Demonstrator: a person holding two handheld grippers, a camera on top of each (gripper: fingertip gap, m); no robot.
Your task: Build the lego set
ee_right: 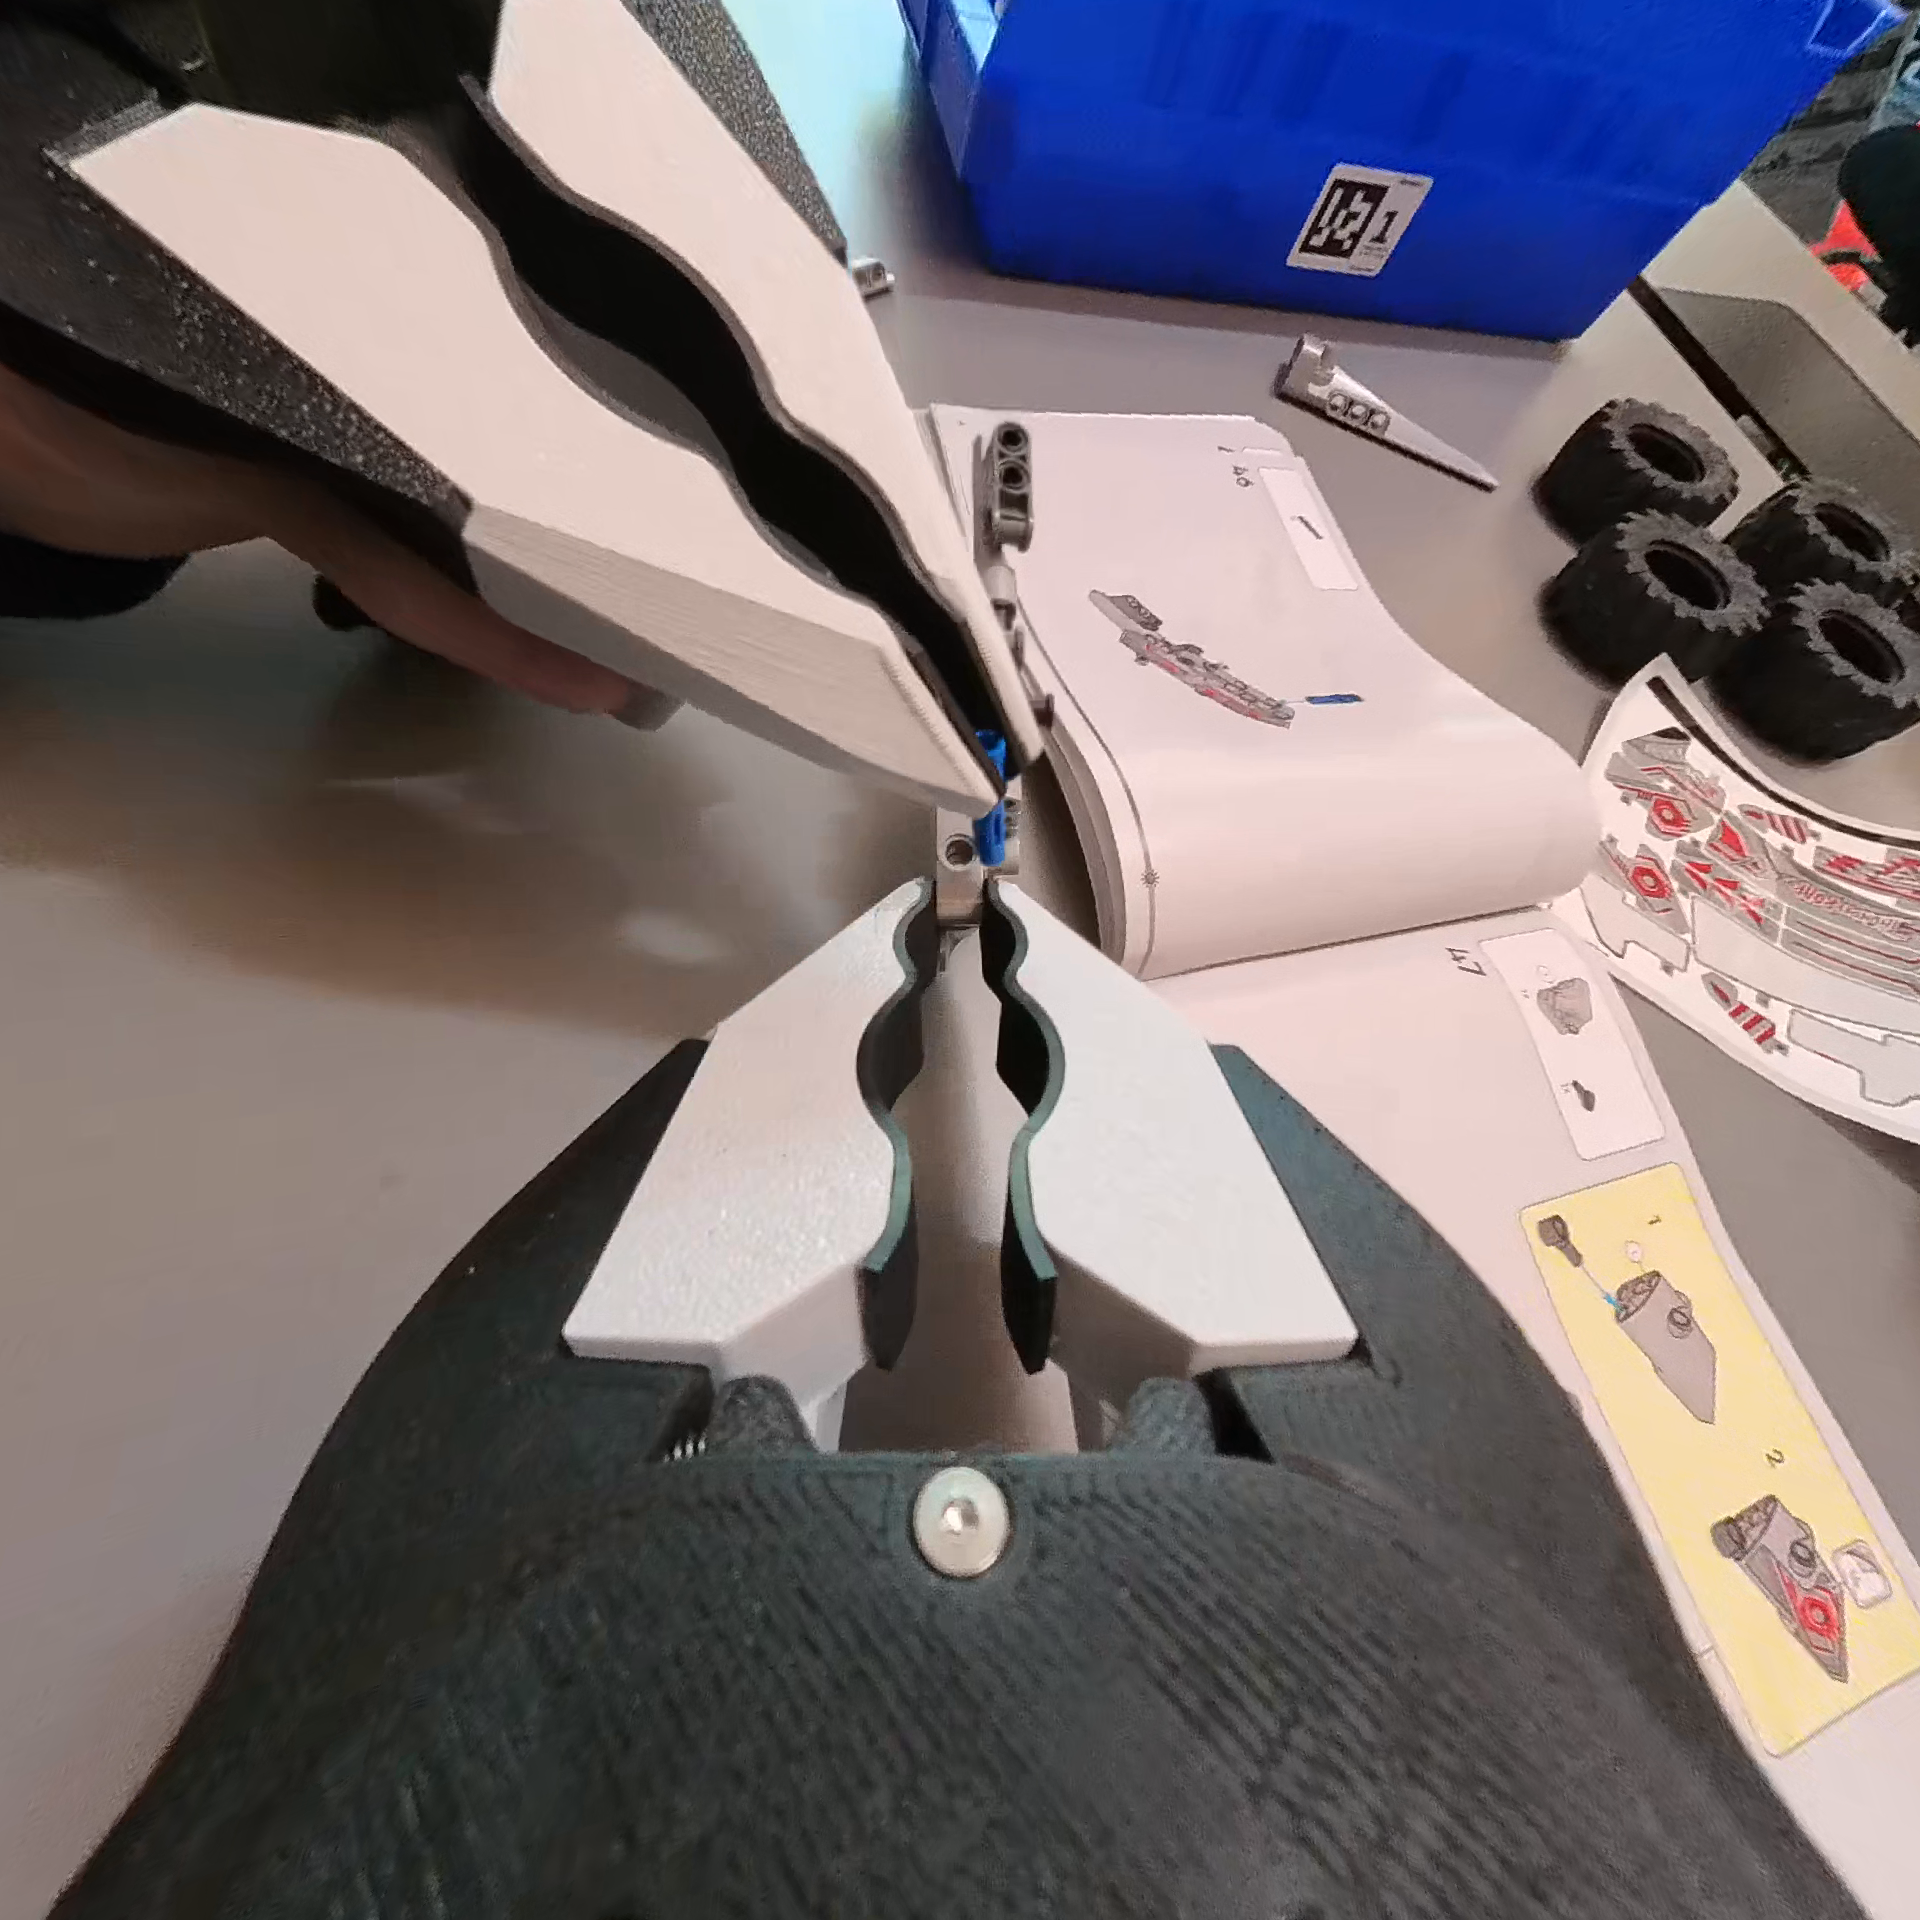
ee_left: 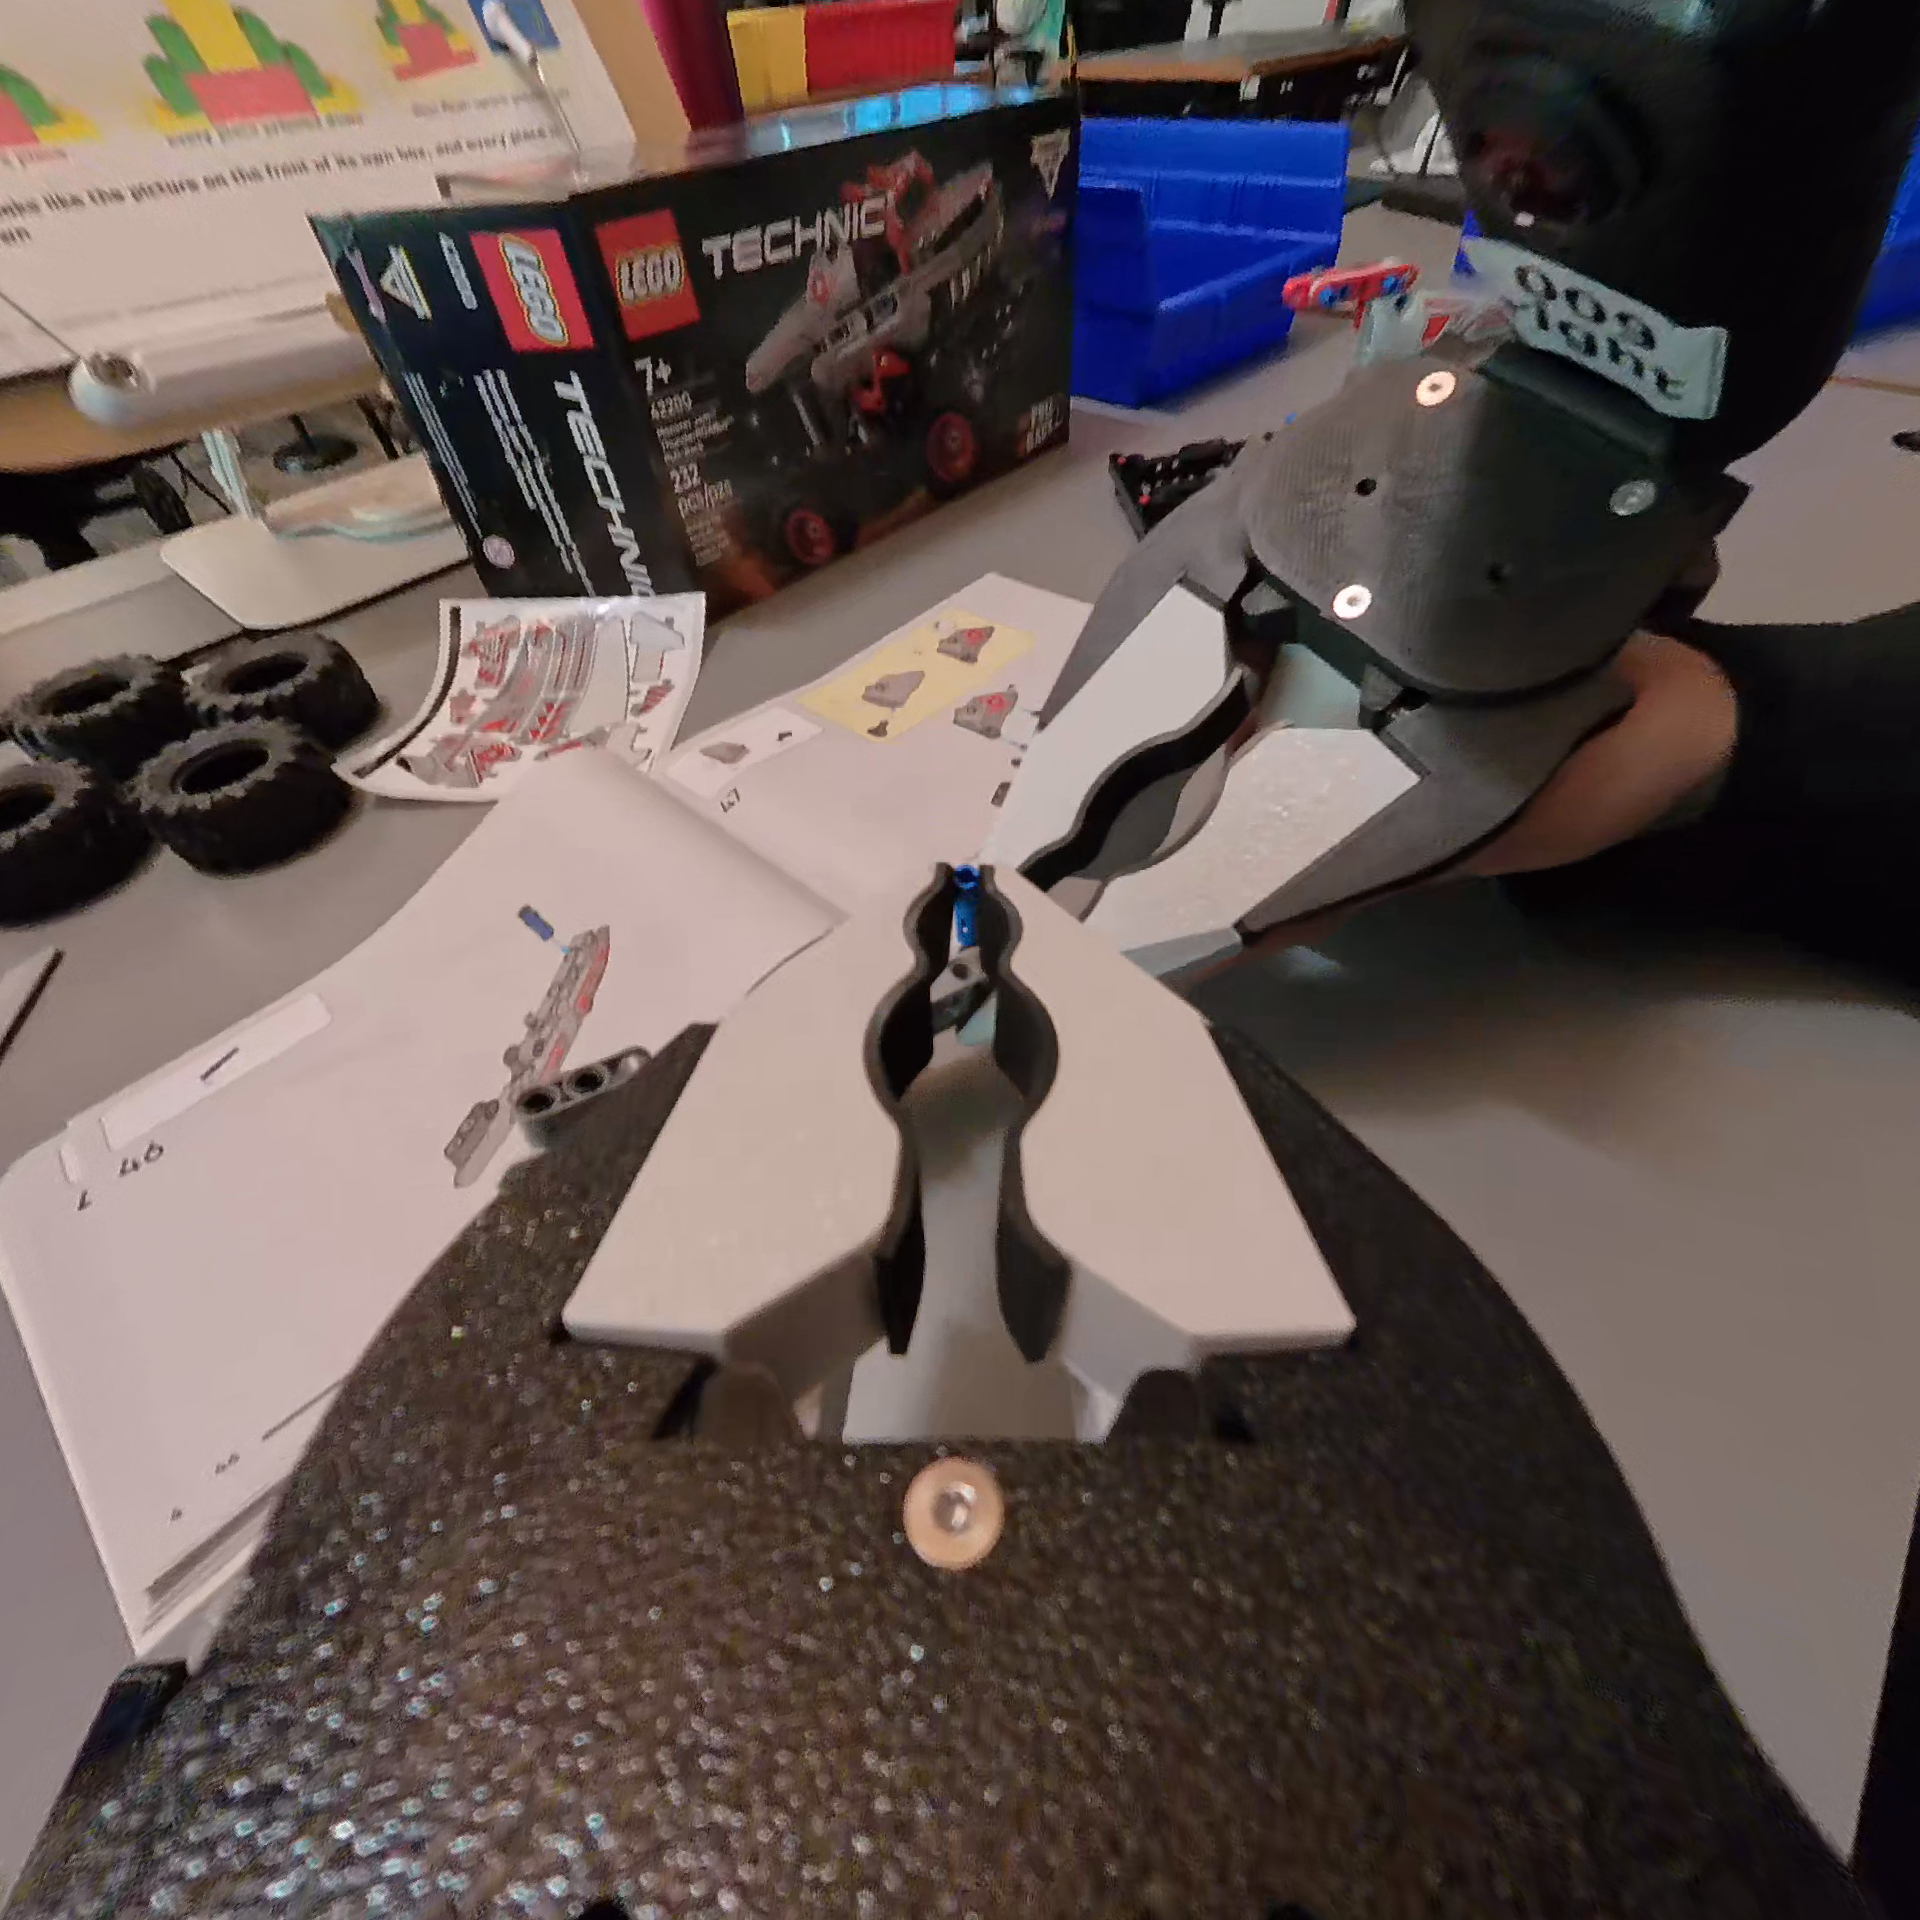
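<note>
My left gripper (ee_left: 964, 883) is shut on a small blue pin (ee_left: 964, 906). My right gripper (ee_right: 961, 896) is shut on the near end of a long grey Lego assembly (ee_right: 958, 862), which runs away past a dark beam (ee_right: 1010, 473). In the right wrist view the left gripper (ee_right: 992, 795) comes in from the upper left and holds the blue pin (ee_right: 992, 826) against the assembly just beyond my right fingertips. I cannot tell how deep the pin sits. In the left wrist view the right gripper (ee_left: 1075, 914) reaches in from the right, and the assembly's far end (ee_left: 577, 1086) shows left of my fingers.
An open instruction booklet (ee_right: 1299, 675) lies under the work. Several black tyres (ee_right: 1745, 603) and a curled sticker sheet (ee_right: 1766, 935) lie to its right. A blue bin (ee_right: 1351, 125), a loose grey wedge piece (ee_right: 1382, 416) and the set's box (ee_left: 727, 384) stand behind. My hands' fingertips stand some 4 cm from each other.
</note>
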